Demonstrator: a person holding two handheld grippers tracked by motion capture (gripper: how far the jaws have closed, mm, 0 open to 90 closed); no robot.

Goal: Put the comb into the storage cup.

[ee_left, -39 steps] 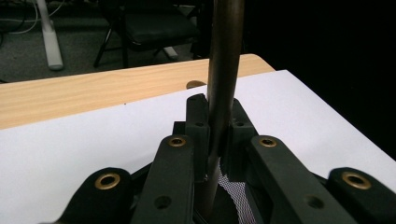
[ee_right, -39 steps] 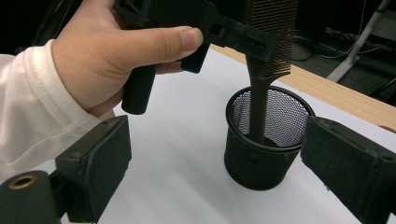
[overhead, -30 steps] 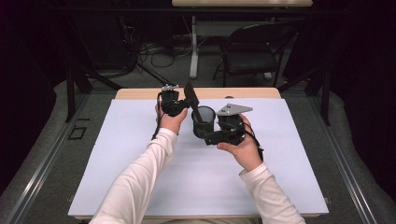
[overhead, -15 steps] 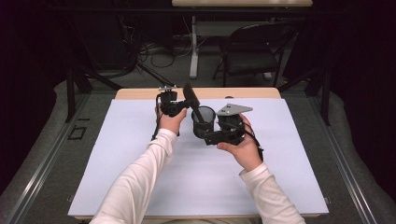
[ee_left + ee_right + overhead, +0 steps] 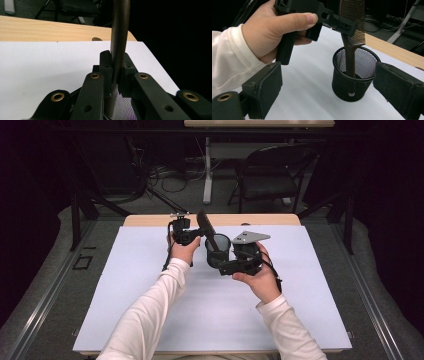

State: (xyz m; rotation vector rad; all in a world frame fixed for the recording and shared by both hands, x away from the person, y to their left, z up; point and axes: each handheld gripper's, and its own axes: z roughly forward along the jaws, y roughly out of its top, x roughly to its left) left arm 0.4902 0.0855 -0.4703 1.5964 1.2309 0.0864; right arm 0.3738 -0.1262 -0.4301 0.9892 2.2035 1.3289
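A dark brown comb stands nearly upright, its handle end down inside a black mesh cup on the white sheet. My left gripper is shut on the comb just below its teeth; in the left gripper view the jaws pinch the comb with the cup's mesh below. In the high view the left gripper holds the comb over the cup. My right gripper is open, its wide jaws on either side of the cup but short of it; the right gripper sits just right of the cup.
A white sheet covers most of the wooden table, whose far edge shows bare. A black chair and another table's leg stand beyond it. Dark floor lies on both sides.
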